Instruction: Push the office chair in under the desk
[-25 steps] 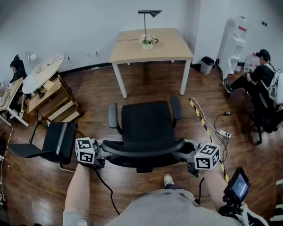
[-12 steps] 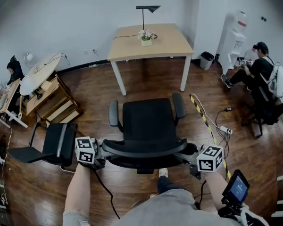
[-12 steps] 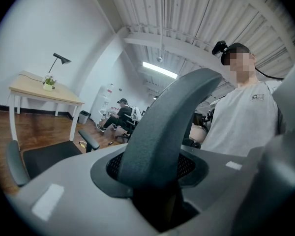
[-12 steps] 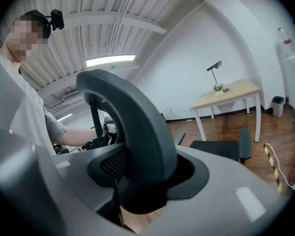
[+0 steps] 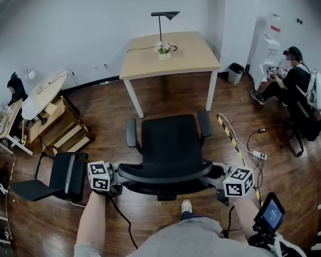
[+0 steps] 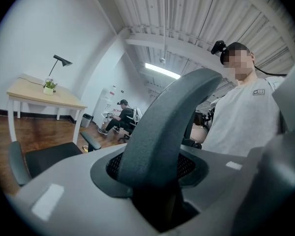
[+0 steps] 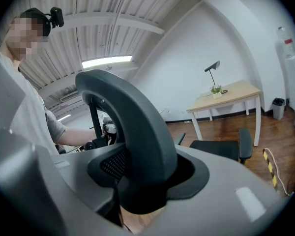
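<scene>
A black office chair (image 5: 168, 141) stands on the wood floor, its seat facing the light wooden desk (image 5: 184, 55) by the far wall. The chair's front edge is about level with the desk's front legs. My left gripper (image 5: 116, 178) clamps the left end of the curved backrest rim (image 5: 166, 172); my right gripper (image 5: 215, 175) clamps its right end. In the left gripper view the dark rim (image 6: 172, 117) runs up between the grey jaws of the left gripper (image 6: 160, 195). The right gripper view shows the rim (image 7: 137, 127) gripped likewise by the right gripper (image 7: 137, 200).
A lamp (image 5: 165, 16) and a flower pot (image 5: 163, 49) stand on the desk. A black side chair (image 5: 59, 167) and wooden shelving (image 5: 61, 125) are at the left. A yellow-black floor strip (image 5: 230, 138) and power strip (image 5: 258, 155) lie to the right, where a person (image 5: 294, 84) sits.
The chair and both grippers have moved forward toward the desk, and the gap between seat front and desk legs has shrunk. My foot has stepped forward behind the chair.
</scene>
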A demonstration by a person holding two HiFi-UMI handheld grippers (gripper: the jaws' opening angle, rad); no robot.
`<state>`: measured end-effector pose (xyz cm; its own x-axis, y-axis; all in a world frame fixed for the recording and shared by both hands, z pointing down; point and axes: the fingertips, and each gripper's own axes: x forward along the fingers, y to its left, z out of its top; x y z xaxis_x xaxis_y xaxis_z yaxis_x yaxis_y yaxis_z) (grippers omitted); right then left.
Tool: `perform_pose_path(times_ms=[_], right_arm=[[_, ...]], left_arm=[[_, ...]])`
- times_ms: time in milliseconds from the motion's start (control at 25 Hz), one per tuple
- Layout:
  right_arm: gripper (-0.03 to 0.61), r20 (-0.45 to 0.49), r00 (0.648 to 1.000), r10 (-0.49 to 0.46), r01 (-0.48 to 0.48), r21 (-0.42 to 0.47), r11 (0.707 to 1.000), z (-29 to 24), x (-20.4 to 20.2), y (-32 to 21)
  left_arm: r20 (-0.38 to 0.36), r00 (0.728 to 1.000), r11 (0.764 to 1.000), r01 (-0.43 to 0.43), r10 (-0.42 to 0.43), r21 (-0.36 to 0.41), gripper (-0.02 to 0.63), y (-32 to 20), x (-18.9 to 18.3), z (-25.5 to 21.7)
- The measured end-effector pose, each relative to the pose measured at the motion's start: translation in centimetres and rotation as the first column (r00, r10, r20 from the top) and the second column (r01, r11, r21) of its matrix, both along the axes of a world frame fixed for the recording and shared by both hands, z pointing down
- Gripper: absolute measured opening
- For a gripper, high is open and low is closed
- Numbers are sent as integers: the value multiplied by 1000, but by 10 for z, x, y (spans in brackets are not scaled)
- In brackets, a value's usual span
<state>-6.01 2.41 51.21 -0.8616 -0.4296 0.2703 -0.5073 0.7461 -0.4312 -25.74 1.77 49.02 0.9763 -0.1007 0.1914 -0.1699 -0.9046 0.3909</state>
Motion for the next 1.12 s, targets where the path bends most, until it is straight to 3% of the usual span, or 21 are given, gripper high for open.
perform_pose_path(times_ms=[1120], right_arm=[[227,-17,1000,-1,1,-19,1000,-2,38,-223]], left_arm=[[-32,999,998,30,-29,53,181,-221,36,-6]])
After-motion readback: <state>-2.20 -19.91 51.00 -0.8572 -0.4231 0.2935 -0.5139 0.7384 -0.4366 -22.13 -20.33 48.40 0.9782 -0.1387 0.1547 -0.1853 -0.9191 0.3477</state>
